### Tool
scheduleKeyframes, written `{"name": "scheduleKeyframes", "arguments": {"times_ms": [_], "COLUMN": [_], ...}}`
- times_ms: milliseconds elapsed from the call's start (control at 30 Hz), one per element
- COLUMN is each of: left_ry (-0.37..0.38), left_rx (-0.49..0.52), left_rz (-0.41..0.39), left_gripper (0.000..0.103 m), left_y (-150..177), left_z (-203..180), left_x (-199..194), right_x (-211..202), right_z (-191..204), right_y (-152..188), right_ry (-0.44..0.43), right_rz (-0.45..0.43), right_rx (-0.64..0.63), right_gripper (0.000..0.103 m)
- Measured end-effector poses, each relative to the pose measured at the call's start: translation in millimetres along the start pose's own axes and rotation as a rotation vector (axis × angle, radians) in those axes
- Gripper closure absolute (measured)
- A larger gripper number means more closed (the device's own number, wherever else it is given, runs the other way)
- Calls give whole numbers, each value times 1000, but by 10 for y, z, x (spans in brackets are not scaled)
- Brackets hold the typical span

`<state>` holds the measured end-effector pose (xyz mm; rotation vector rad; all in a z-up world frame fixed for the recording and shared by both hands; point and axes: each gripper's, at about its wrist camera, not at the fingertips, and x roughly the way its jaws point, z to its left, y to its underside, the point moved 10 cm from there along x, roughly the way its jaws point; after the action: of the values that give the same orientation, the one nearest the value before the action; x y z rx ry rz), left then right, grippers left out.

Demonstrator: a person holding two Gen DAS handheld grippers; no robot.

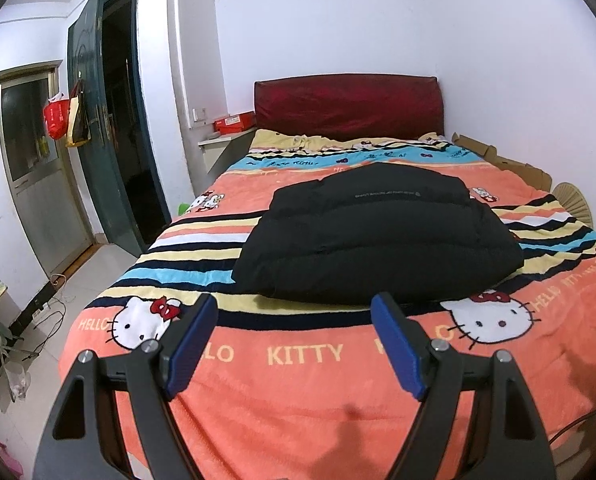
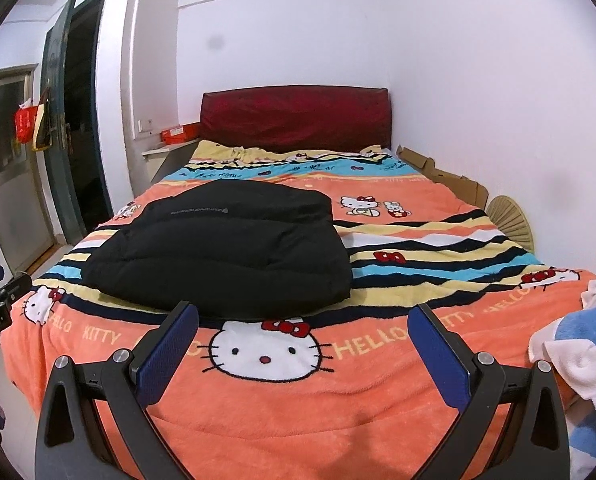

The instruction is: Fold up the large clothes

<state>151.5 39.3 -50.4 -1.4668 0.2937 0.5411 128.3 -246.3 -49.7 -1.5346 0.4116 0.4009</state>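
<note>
- The bed [image 1: 298,400], covered by an orange cartoon-cat blanket [image 2: 298,420] with striped bands, fills both views.
- A dark red headboard [image 1: 348,106] stands at the bed's far end, against the white wall.
- The black puffer jacket [image 1: 374,236], folded into a thick bundle, lies on the blanket around the bed's middle.
- The left gripper [image 1: 294,346] hovers over the bed's near edge, short of the jacket, its blue pads [image 1: 192,344] spread wide and empty.
- The right gripper [image 2: 304,354] hovers likewise, jaws wide apart, holding nothing.
- A white-and-blue towel [image 2: 570,356] lies at the bed's near right corner.
</note>
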Motion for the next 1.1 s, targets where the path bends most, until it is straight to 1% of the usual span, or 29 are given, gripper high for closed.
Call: {"name": "scheduleKeyframes", "arguments": {"times_ms": [267, 1033, 1100], "left_ry": [4, 12, 4], "left_rx": [4, 14, 10], "left_rz": [7, 93, 93], "left_gripper": [25, 25, 25], "left_y": [33, 307, 316], "left_z": [-8, -41, -30], "left_x": [21, 396, 418], "right_x": [25, 344, 377], "right_z": [-4, -67, -74], "right_y": [21, 242, 261], "right_ry": [3, 10, 12], "right_rz": [9, 83, 90], "right_rx": [0, 1, 2], "right_gripper": [0, 0, 0]}}
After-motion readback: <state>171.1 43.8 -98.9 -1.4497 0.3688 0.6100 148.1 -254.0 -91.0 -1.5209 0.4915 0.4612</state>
